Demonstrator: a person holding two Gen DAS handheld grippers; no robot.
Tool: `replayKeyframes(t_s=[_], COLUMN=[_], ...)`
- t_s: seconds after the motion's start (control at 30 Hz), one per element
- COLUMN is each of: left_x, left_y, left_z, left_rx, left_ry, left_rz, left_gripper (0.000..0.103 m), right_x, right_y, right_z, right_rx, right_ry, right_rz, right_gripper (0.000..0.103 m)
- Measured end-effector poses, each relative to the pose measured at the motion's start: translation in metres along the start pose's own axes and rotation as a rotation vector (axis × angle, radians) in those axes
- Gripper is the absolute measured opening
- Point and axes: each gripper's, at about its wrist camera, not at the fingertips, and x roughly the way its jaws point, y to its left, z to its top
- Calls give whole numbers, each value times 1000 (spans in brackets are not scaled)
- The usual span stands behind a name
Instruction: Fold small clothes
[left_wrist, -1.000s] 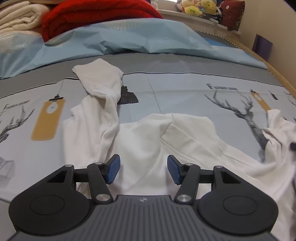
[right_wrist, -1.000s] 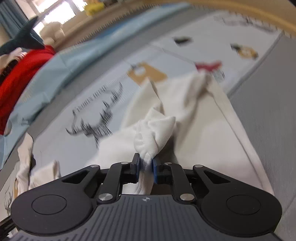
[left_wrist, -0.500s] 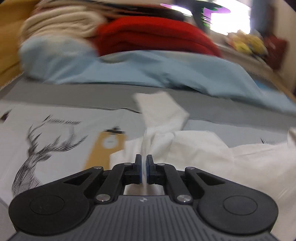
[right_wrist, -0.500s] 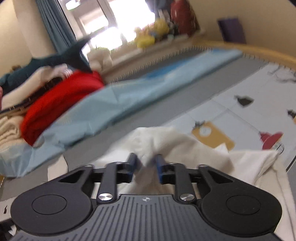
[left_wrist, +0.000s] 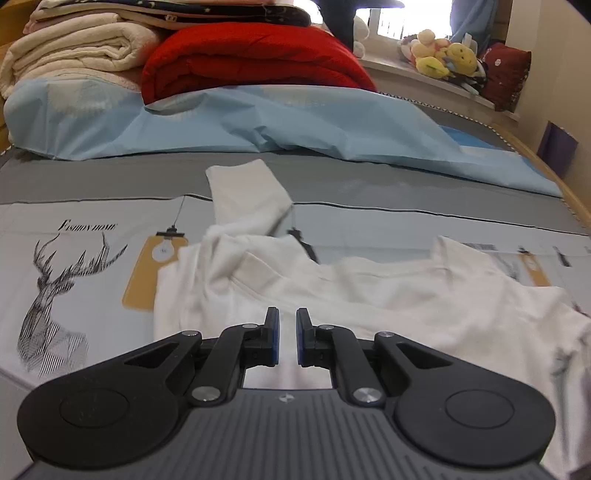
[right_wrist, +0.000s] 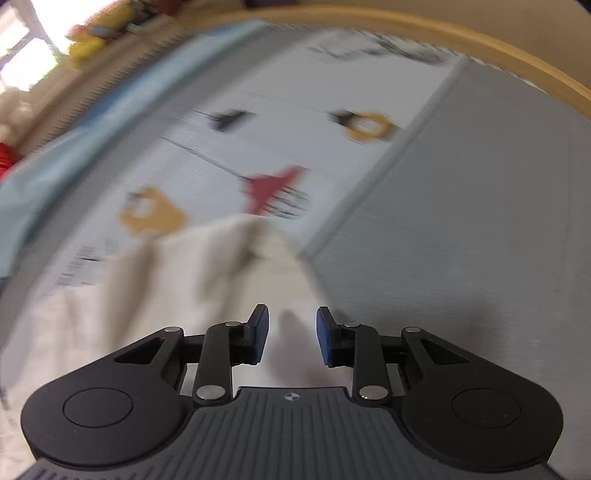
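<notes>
- Left gripper hovers low over the near edge of a white shirt; its blue pads stand a narrow gap apart with white cloth showing behind the gap, and no fabric looks pinched between them, so I read it as slightly open and empty.
- Right gripper has its jaws clearly apart and holds nothing; the view is badly blurred, with the pale shirt under and ahead of it, beside the grey border of the bedsheet.
- The shirt lies spread but rumpled on the printed bedsheet, collar side away from the left camera, one long sleeve bent up towards the blue pillow.
- Handling, as a judgement: the shirt looks light, thin and limp. It should drape and bunch rather than hold a crease, and may drag across the sheet if pulled by one point only.
- Good places to take hold are likely the sleeve cuff, the shoulder seam or the hem corners, pinching a single layer so the layer below stays flat.
- A folded red blanket and cream towels sit well behind, clear of the work.
</notes>
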Motion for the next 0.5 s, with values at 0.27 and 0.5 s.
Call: replayKeyframes(t_s=[0.27,0.5], left_x=[-62,-39], left_y=[-25,-37], left_z=[-29,-24], left_rx=[-106,-29], left_ry=[9,12], left_rz=[17,51], left_gripper=[24,24], right_x=[17,-10], right_y=[19,24], right_z=[-20,19], right_rx=[-287,-348], right_ry=[-36,-190], right_rz=[31,76], right_gripper=[12,5])
